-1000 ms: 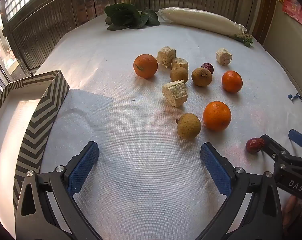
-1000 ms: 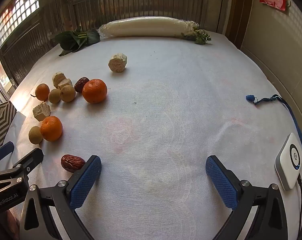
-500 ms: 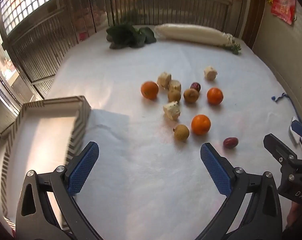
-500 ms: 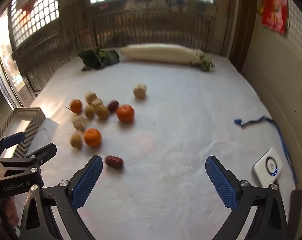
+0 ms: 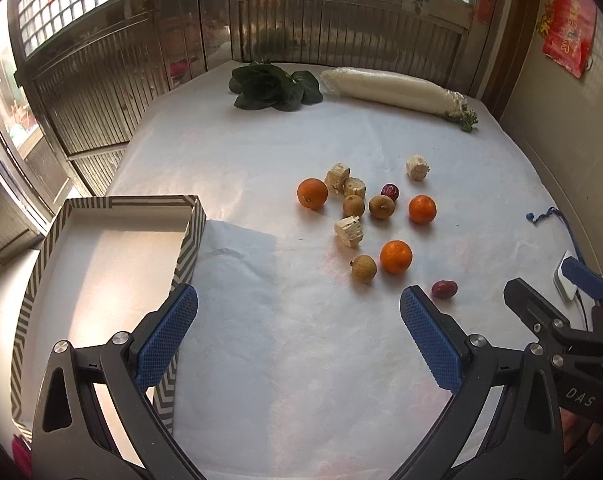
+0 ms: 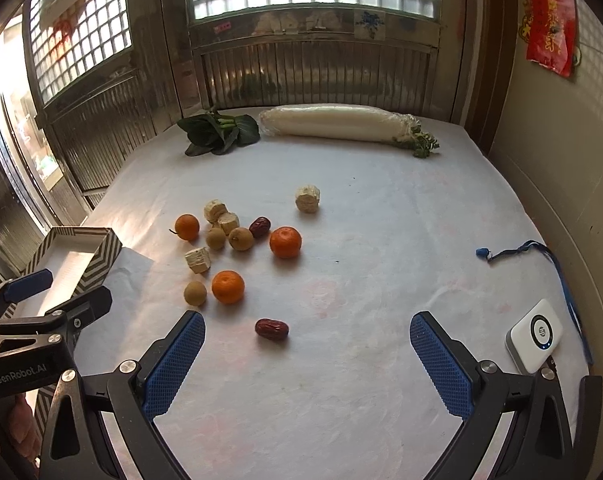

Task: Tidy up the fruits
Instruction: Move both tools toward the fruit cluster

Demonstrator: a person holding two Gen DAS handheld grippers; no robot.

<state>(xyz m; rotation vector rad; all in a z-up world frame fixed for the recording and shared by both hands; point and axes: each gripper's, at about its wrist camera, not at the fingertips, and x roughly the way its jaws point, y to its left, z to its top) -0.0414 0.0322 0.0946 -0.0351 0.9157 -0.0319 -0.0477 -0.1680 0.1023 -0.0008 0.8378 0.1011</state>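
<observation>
Both claws hang above the white table [image 6: 381, 208] with jaws spread wide and nothing between them: the right gripper [image 6: 307, 354] nearest a red date [image 6: 272, 329] just beyond its left finger, the left gripper [image 5: 299, 326] beside the striped box [image 5: 101, 240] at the near left. That box shows bare inside, so by my reading no fruit is sorted yet. Oranges [image 6: 228, 287], longans [image 6: 195, 293], a second date [image 6: 259, 227] and pale chunks [image 6: 197, 260] lie scattered mid-table.
</observation>
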